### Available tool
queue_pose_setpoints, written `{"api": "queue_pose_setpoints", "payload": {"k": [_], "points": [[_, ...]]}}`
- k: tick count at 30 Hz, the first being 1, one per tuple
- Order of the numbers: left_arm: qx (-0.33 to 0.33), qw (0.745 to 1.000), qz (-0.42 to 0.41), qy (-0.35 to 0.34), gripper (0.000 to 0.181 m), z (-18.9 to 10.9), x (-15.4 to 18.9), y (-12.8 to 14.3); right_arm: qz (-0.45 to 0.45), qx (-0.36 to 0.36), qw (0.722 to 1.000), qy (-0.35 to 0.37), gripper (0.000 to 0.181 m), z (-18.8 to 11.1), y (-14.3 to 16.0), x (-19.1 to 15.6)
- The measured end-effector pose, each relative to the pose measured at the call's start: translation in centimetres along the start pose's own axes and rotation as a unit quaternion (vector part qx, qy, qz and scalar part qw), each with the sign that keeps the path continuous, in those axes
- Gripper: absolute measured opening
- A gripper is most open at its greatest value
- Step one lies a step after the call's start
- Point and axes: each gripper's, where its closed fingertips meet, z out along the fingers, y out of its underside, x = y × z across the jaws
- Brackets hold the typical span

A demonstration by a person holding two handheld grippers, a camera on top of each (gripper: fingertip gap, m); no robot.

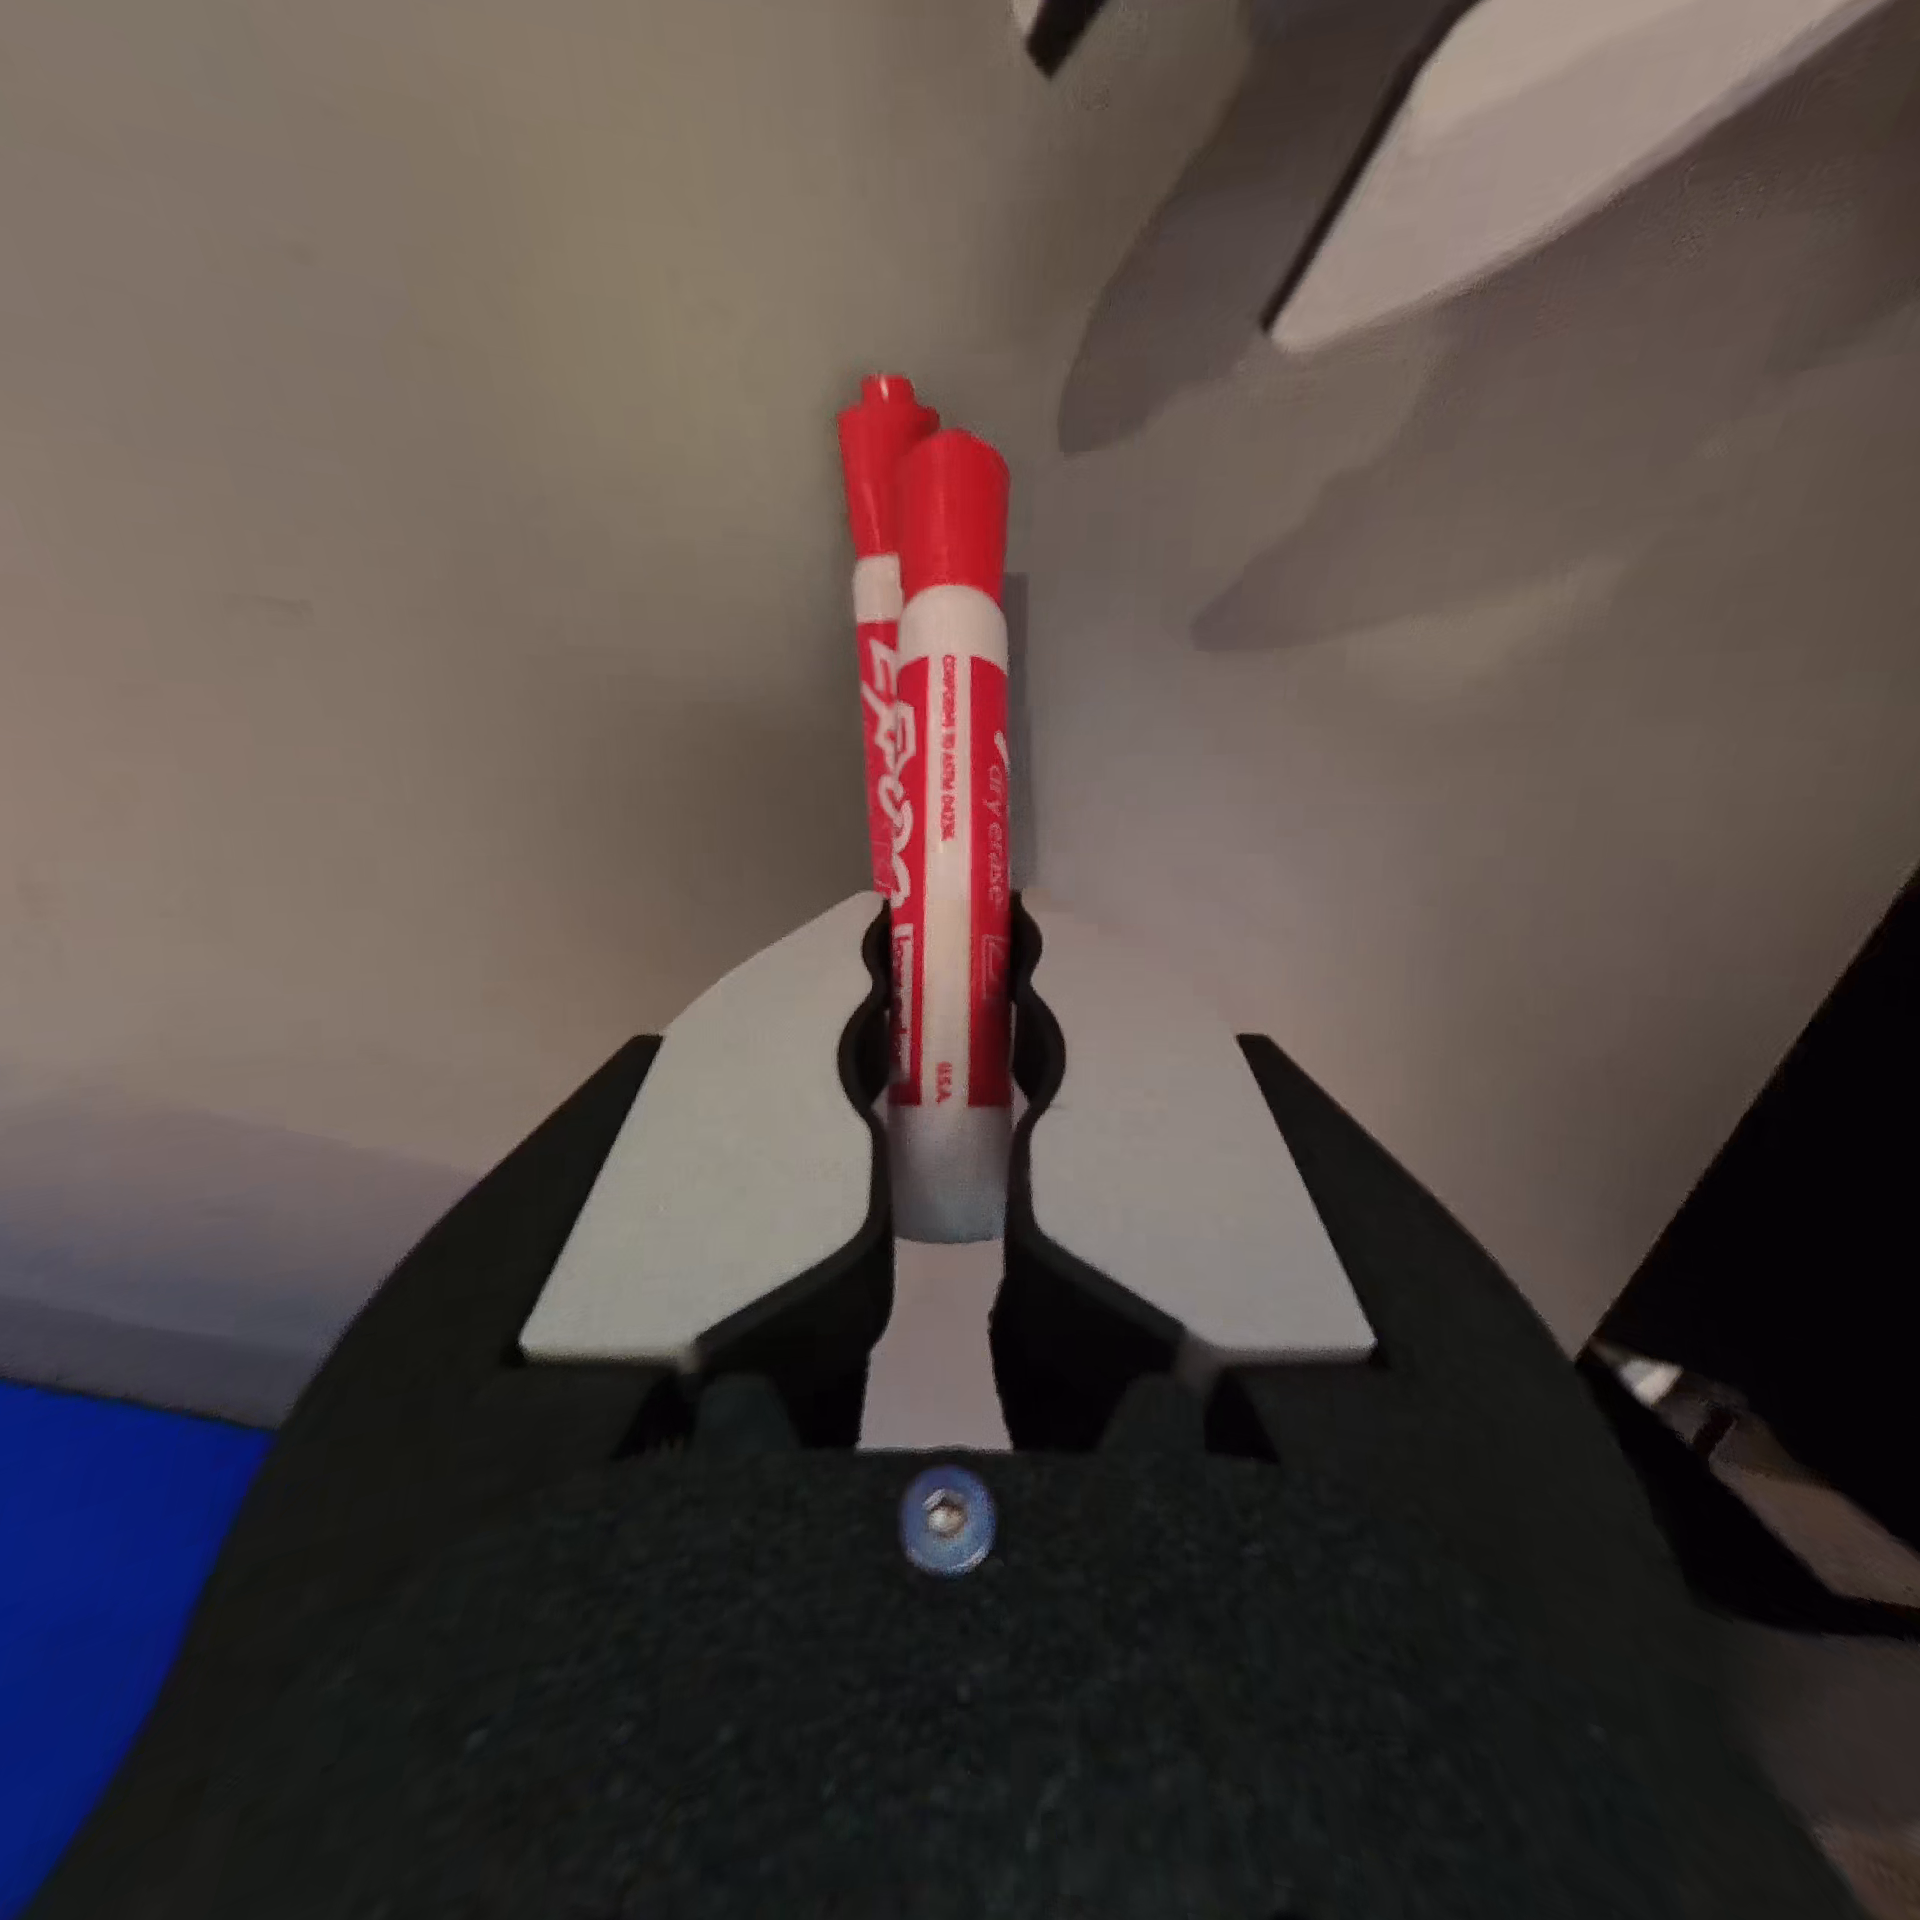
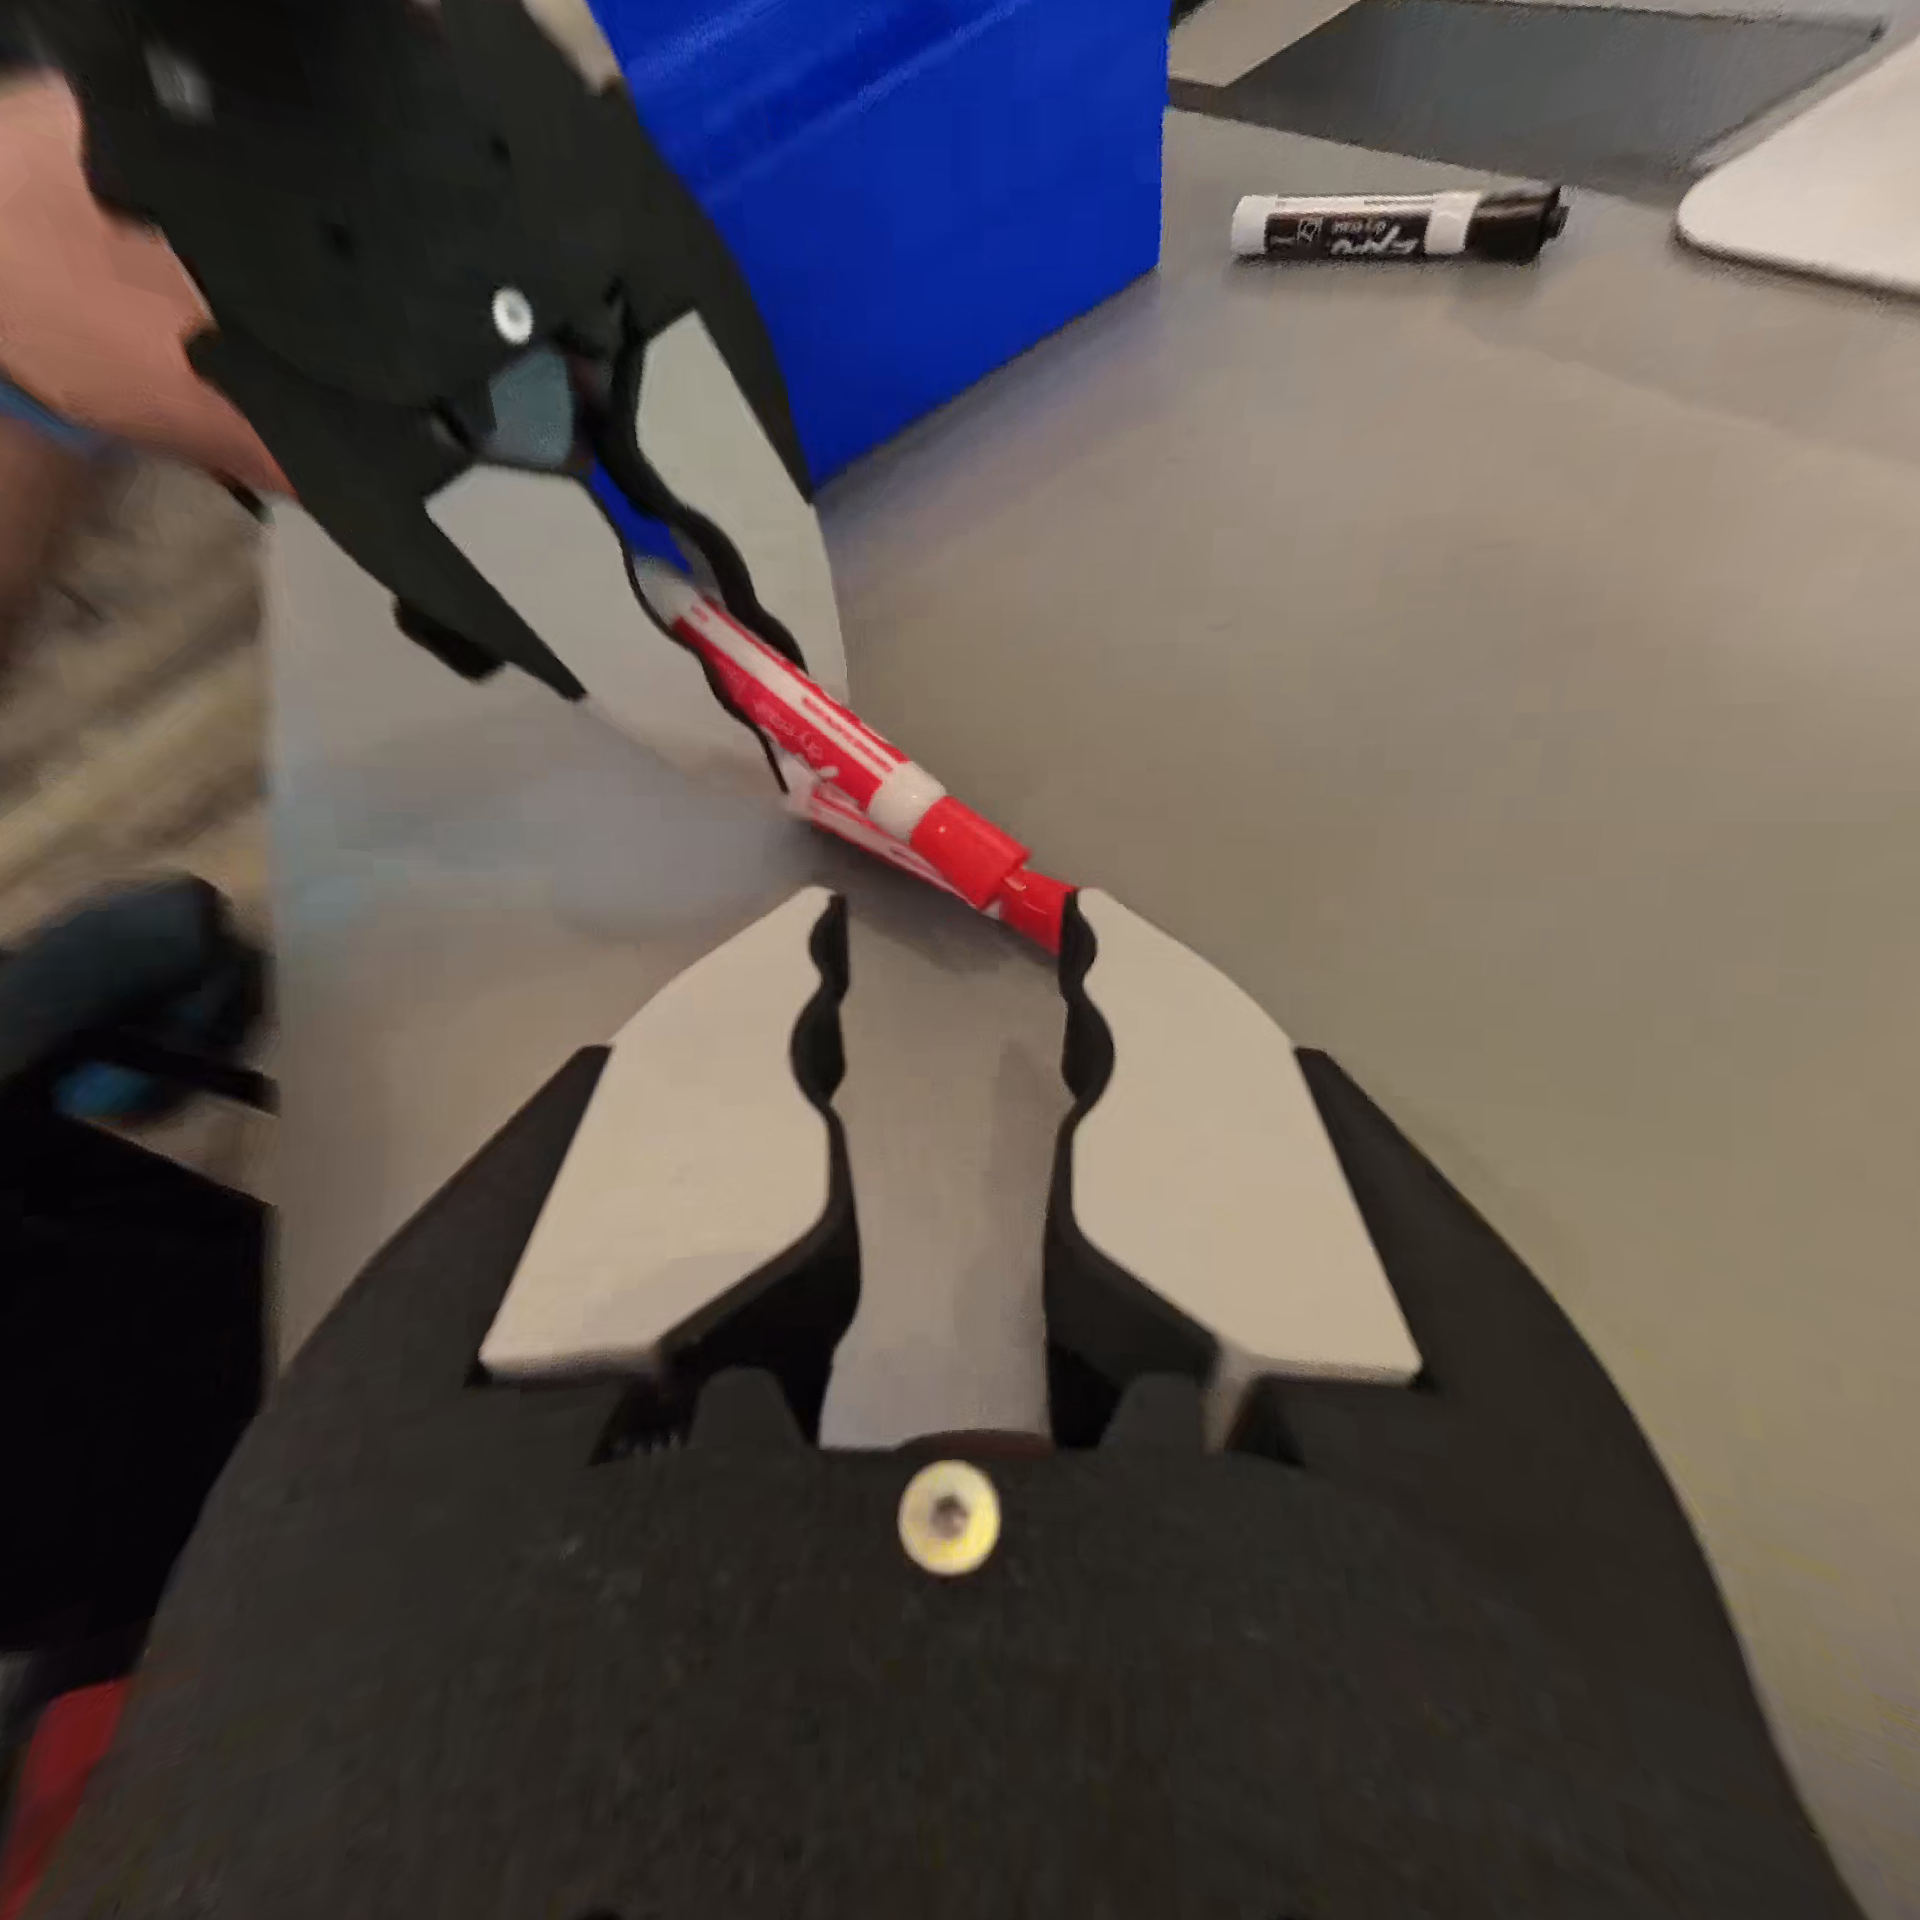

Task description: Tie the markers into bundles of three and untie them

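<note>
Left gripper [image 1: 951,914] closed tight on red markers [image 1: 951,727], fingers clamping the barrels near their capless tail ends; two markers plainly visible side by side, red caps pointing away from the gripper, whether a third sits behind them cannot be told. In the left wrist view the nearer marker's white tail end shows between the fingers [image 1: 769,1049], well back from the tips. No tie or band visible on the pair. Seen from the right wrist view, that same left gripper [image 2: 800,727] comes in from upper left, angled down, with the markers [image 2: 883,790] slanting toward the grey worktop [image 2: 1455,831], cap ends lowest and close to or touching the surface; contact not certain through the blur. A hand [image 2: 94,312] holds the left gripper at the far left edge, blurred. Right gripper [image 2: 951,920] parted to a moderate gap, nothing between its fingers; the tip of the lower red cap lies just at its right fingertip [image 2: 1081,925], touching or nearly so. Beyond the left gripper, a blue box [image 2: 935,187] stands on the worktop, far centre. To the right of the box, well apart from the red markers, a black marker [image 2: 1392,223] lies flat on the worktop, capped end to the right. Far right corner: pale rounded base [image 2: 1829,208] of some object, partly cut off. Floor and dark shapes off the left worktop edge, too blurred to identify.
</note>
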Motion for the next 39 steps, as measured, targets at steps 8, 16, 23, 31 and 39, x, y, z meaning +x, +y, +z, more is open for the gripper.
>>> {"api": "queue_pose_setpoints", "payload": {"k": [8, 16, 23, 31, 39], "points": [[0.248, 0.951, -0.165, 0.082, 0.019, -1.6, 1.0, -6.4, 0.362, 0.248, 0.892, -0.113, 0.045, -3.3, -4.9, 1.7], [0.326, 0.921, -0.161, 0.137, 0.019, -1.3, 4.3, -8.8, 0.344, 0.244, 0.900, -0.106, 0.020, -3.0, -5.8, 1.2], [0.215, 0.963, -0.155, 0.046, 0.041, -0.5, 2.4, -3.1, 0.050, -0.051, 0.992, 0.102, 0.019, -4.7, -5.8, 4.0], [0.047, 0.995, -0.067, -0.065, 0.040, 3.3, -1.1, 1.7, -0.126, -0.362, 0.917, 0.112, 0.020, 1.6, 2.6, 6.3], [0.043, 0.996, -0.027, -0.068, 0.018, 3.1, -0.7, 2.0, -0.067, -0.255, 0.962, 0.069, 0.023, 2.8, 1.8, 5.6]]}}
